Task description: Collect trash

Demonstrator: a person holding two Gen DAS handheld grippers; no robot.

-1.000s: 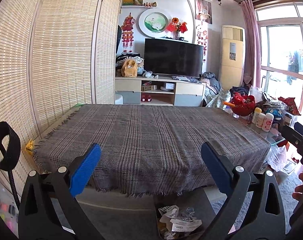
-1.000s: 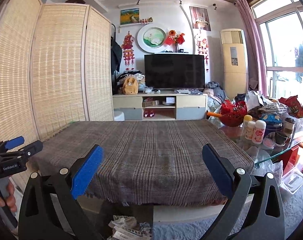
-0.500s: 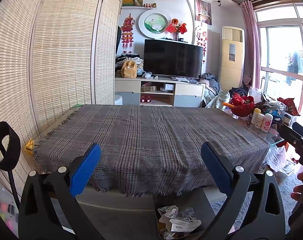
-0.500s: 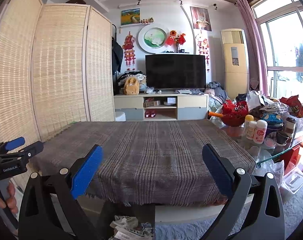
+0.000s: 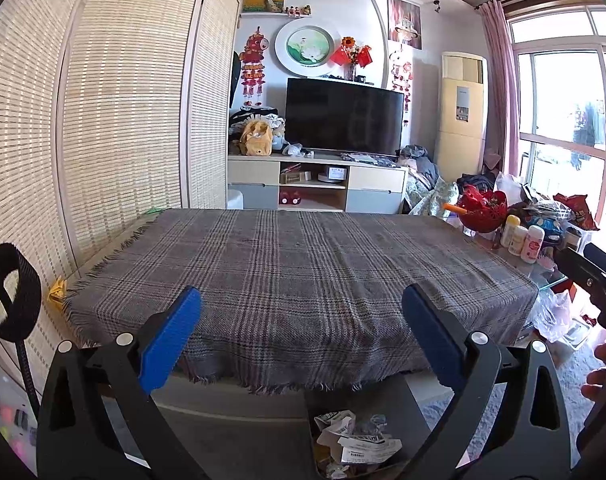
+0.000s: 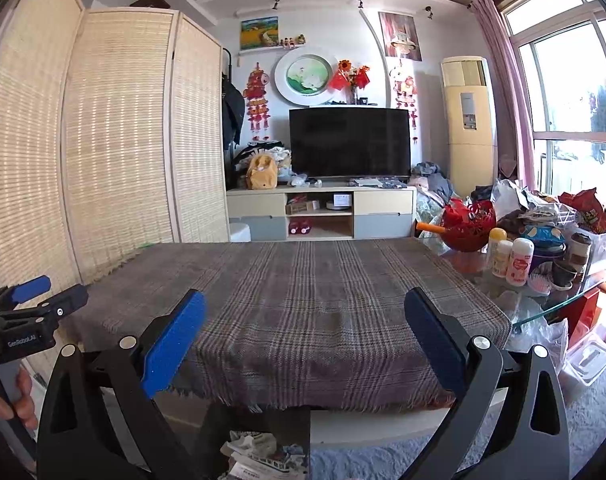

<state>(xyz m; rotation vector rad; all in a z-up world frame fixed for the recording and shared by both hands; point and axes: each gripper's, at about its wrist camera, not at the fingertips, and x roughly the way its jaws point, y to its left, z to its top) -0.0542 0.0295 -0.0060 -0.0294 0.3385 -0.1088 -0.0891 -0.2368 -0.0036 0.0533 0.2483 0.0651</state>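
Living-room furniture fills the far side: a dark television on a low cabinet, placed against the wall, and a folding bamboo screen that closes the left side. Nearer is the tabletop, covered by a grey plaid cloth that hangs over the near edge; no litter shows on the cloth, so I judge that the surface is already cleaned. At its right end a glass part carries the red bowl and small bottles, standing upright and close together; they look like kept things, not trash. The trash, crumpled paper and receipts, lies in a dark bin on the floor just below the near edge of the tabletop, probably so that pieces can be dropped straight down. The left tool hangs above this bin with its blue pads wide apart and nothing between them. The right tool is held beside it at similar height, also spread and empty, as if both wait for a next piece.
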